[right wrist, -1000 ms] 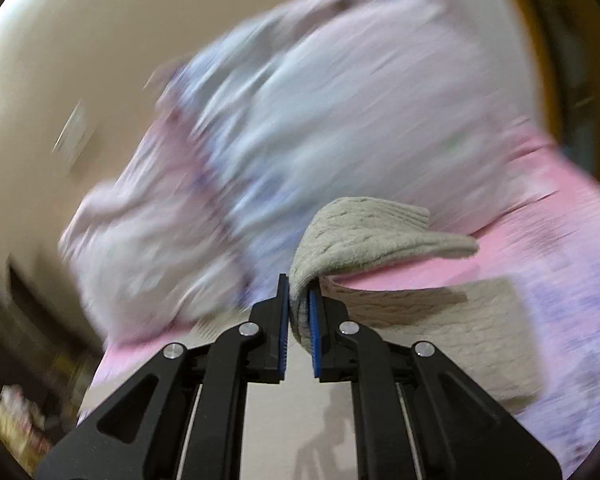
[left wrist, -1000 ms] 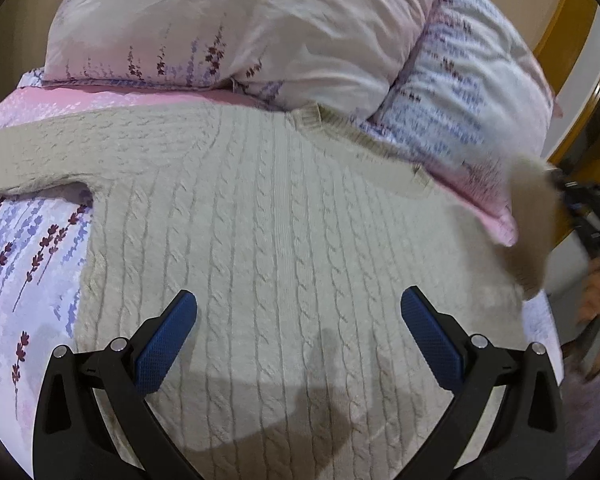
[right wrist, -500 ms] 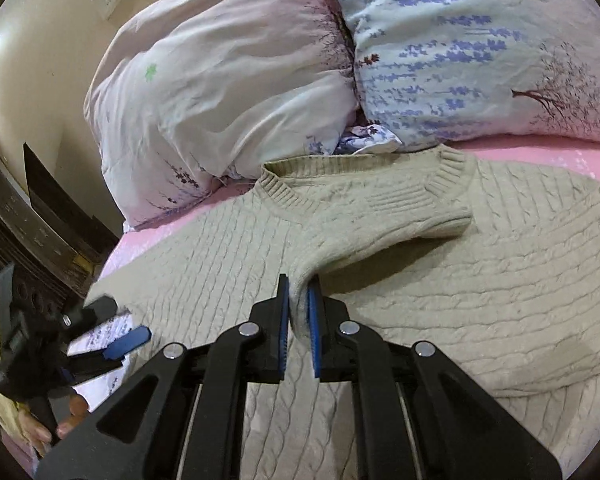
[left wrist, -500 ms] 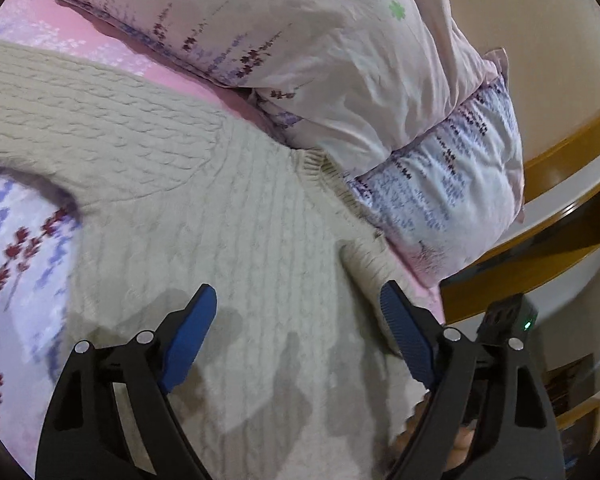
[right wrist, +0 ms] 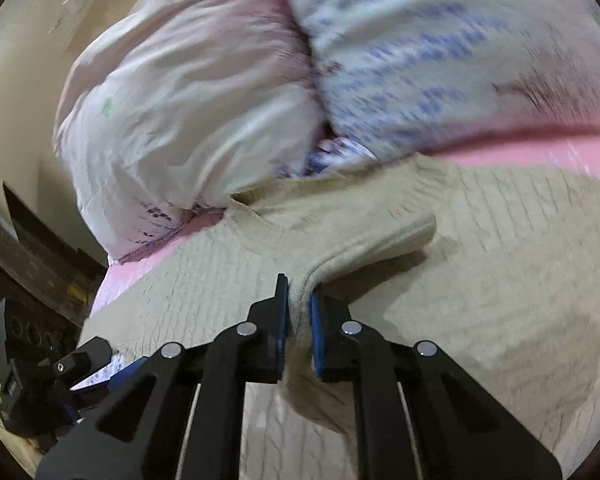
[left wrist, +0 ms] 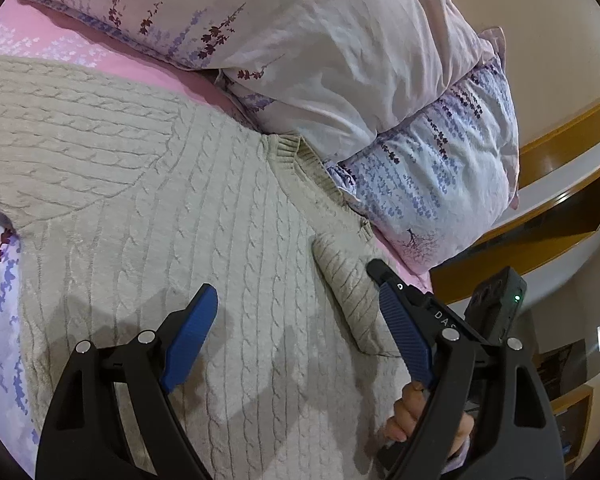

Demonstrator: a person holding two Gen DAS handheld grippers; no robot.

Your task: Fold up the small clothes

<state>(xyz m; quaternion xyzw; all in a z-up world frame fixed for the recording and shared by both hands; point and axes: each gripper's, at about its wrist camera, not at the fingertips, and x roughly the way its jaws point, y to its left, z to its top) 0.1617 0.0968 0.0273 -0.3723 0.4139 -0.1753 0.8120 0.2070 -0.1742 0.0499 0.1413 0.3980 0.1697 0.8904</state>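
Note:
A beige cable-knit sweater (left wrist: 160,208) lies flat on the bed, its neckline toward the pillows. One sleeve (left wrist: 348,288) is folded in over the body. My right gripper (right wrist: 299,320) is shut on that sleeve (right wrist: 364,240) and holds its end over the chest of the sweater (right wrist: 500,280). It also shows in the left wrist view (left wrist: 384,280) at the sleeve's end. My left gripper (left wrist: 296,336) is open and empty, hovering over the sweater's lower body. The other sleeve (left wrist: 40,120) stretches out flat to the left.
Two floral pillows (left wrist: 300,40) (left wrist: 440,176) lie just beyond the neckline. The pink and lavender bedsheet (left wrist: 4,300) shows around the sweater. A wooden bed frame (left wrist: 560,148) runs at the right. The left gripper's body (right wrist: 52,376) appears at the right wrist view's lower left.
My right gripper has carried the sleeve from out at the side inward across the sweater's body and lowered it. My left gripper stayed open above the sweater, shifting slightly.

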